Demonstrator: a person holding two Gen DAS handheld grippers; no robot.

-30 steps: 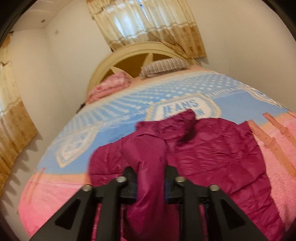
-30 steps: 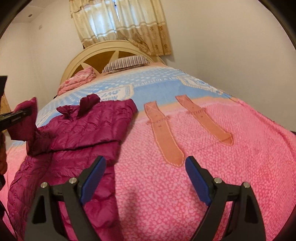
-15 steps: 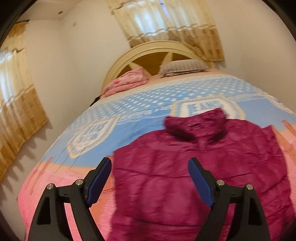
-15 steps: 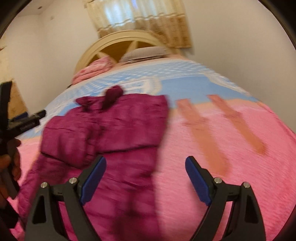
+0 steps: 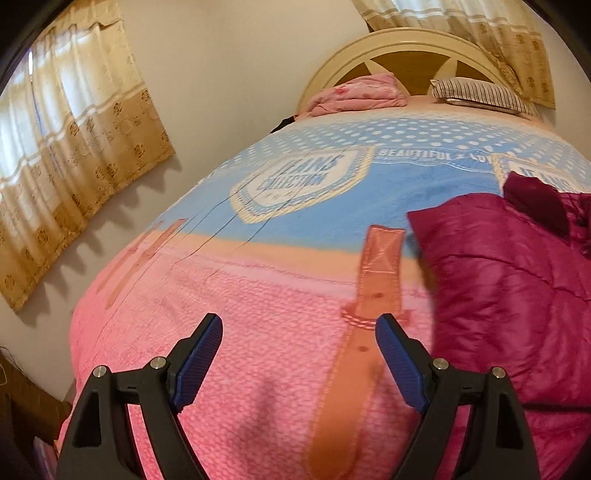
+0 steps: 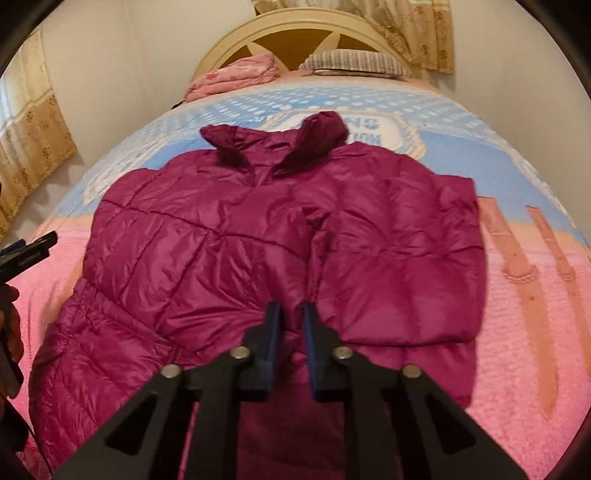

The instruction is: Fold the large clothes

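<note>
A magenta quilted jacket [image 6: 221,258] lies front up on the bed, collar toward the headboard, both sleeves folded in over its chest. My right gripper [image 6: 291,310] hovers over the jacket's middle, low down where the sleeves meet. Its jaws are shut to a narrow slit, and I cannot tell whether any fabric is caught in it. My left gripper [image 5: 299,325] is open with nothing between its fingers, above the pink bedspread [image 5: 258,369]. From there the jacket [image 5: 517,288] lies off to the right. The left gripper [image 6: 29,251] and the hand holding it show at the right wrist view's left edge.
The bed fills both views, with a cream headboard [image 6: 295,26], a striped pillow [image 6: 354,62] and a folded pink blanket [image 6: 236,77] at its head. A wall with tan curtains [image 5: 66,147] runs close along the bed's left side.
My left gripper let go of the sleeve, opened and swung left off the jacket. My right gripper moved left over the jacket and shut. The left sleeve now lies folded across the front.
</note>
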